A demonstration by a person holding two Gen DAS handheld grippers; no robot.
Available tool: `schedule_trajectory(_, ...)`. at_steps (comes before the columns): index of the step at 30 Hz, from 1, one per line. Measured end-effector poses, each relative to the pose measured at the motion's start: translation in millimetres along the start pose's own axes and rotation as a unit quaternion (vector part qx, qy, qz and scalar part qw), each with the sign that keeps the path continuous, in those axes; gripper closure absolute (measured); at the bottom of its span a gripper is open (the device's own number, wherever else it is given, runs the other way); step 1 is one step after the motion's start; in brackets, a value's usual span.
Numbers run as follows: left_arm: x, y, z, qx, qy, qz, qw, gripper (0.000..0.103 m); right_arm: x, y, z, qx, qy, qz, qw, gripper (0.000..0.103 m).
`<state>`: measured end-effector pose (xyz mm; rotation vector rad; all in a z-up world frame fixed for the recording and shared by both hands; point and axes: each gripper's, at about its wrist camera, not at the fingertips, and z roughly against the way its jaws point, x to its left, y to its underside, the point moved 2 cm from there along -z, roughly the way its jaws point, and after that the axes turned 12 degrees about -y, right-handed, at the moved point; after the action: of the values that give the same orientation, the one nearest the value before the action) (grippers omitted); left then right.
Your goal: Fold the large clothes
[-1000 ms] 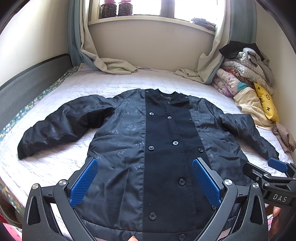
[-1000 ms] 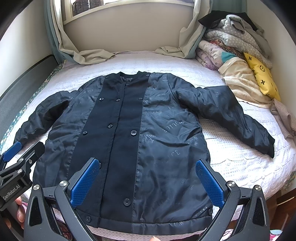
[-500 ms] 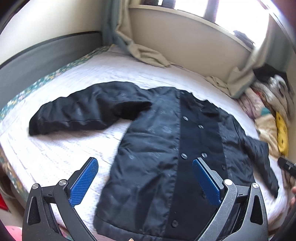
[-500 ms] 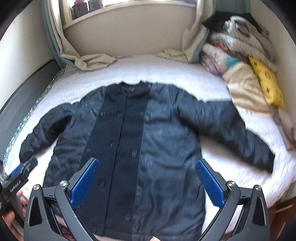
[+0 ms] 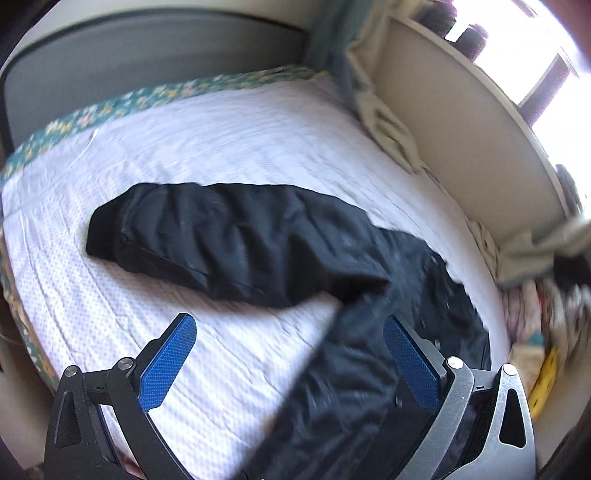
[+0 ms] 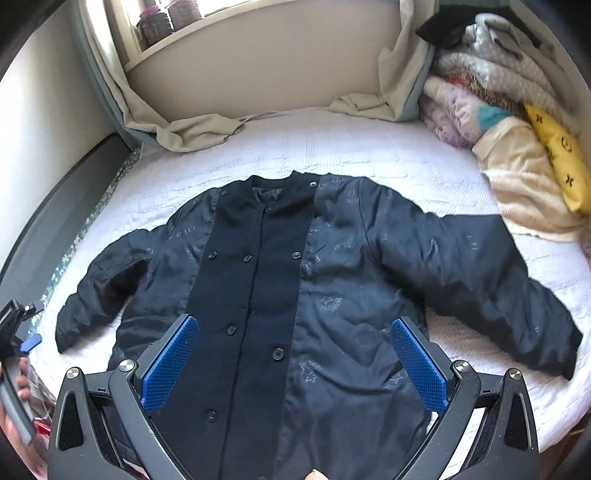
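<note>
Left hand-held gripper (image 5: 288, 363) has swung off the jacket's front and now looks at the jacket's left sleeve (image 5: 236, 240), which a second ago sat at the view's edge. Its jaws are spread wide, nothing between them; the frame is motion-blurred, so it is mid-move. The right hand-held gripper (image 6: 293, 363) has barely shifted: it hangs over the lower front of the jacket (image 6: 295, 295), jaws also wide apart and empty.

The jacket lies flat and buttoned on the bed (image 6: 369, 147), collar toward the window, both sleeves spread out to the sides. No fold made yet.

Judgement: the left side is lining up for the sleeve, likely the first fold inward across the chest; the task is at its very start.

Containers: none to fill here. Two dark jars or baskets (image 6: 170, 18) stand on the windowsill, contents not readable. A pile of clothes and bedding (image 6: 498, 110) is heaped at the bed's far right corner, well apart from the jacket's body and near its right sleeve.
</note>
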<state>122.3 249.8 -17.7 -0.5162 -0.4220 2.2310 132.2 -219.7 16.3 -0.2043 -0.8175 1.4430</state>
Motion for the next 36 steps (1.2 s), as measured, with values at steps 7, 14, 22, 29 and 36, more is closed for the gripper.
schedule_trajectory(7, 57, -17, -57, 0.062, -0.015, 0.095, 0.9934, 0.006, -6, 3, -15, 0.018, 0.010, -0.002, 1.000, 0.000)
schedule_trajectory(14, 85, -13, -95, 0.086, -0.032, 0.154, 0.9838, 0.015, -17, 7, -35, 0.042, 0.016, -0.019, 0.999, 0.000)
schedule_trajectory(22, 125, -13, -138, 0.117, 0.003, 0.275, 0.9541, 0.015, -15, 9, -50, 0.055, 0.018, -0.012, 0.998, 0.000)
schedule_trajectory(29, 130, -26, -147, 0.102, 0.051, 0.295, 0.9489, 0.053, -18, 12, -61, 0.067, 0.028, -0.012, 0.997, 0.000)
schedule_trajectory(36, 98, -40, -119, 0.056, 0.062, 0.229, 0.9698, 0.089, -25, 11, -67, 0.072, 0.034, -0.019, 0.997, 0.000)
